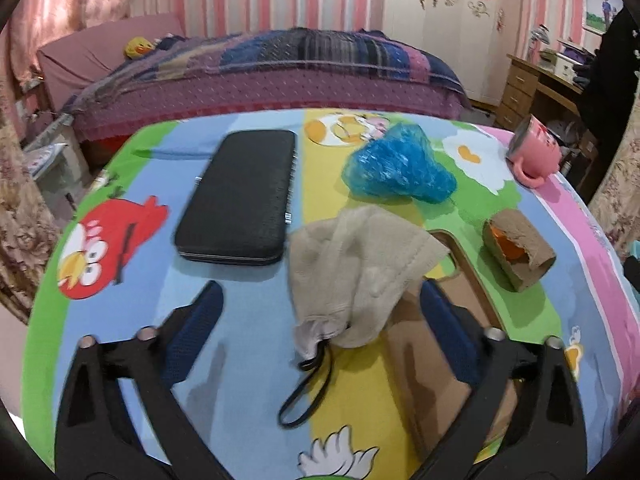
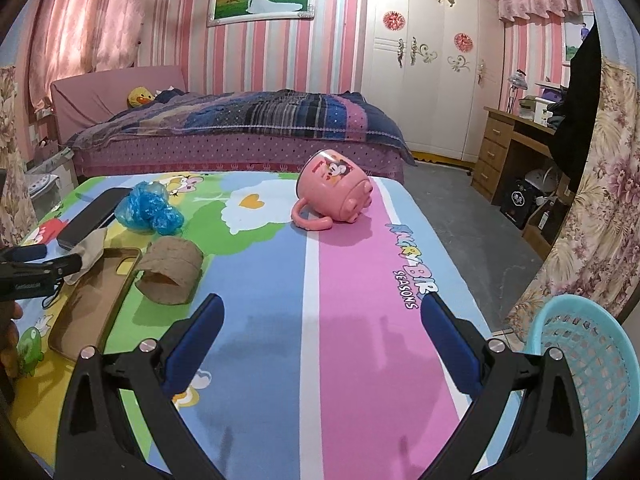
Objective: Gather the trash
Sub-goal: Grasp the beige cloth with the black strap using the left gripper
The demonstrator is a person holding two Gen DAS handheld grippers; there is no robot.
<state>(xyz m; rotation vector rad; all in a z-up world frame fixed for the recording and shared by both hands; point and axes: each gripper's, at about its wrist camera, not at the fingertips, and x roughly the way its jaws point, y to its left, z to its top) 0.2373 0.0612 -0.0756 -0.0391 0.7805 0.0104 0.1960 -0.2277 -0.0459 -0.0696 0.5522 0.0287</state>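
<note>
Going for the crumpled beige tissue (image 1: 360, 268) mid-worktop with my left tongs (image 1: 320, 300) spread around it, right tongs (image 2: 322, 312) spread empty; squeezing comes next.

Cloth lettering: we are reading "SEASONS" in dark capitals on the pink stripe of the colourful cartoon-print tablecloth (image 2: 360, 300).
Line above it: we are making out multicoloured letters, roughly "ANGRY BIR", partly cut off.
Pink cartoon mug (image 2: 336, 192): we are seeing red print, too small to read.
</note>
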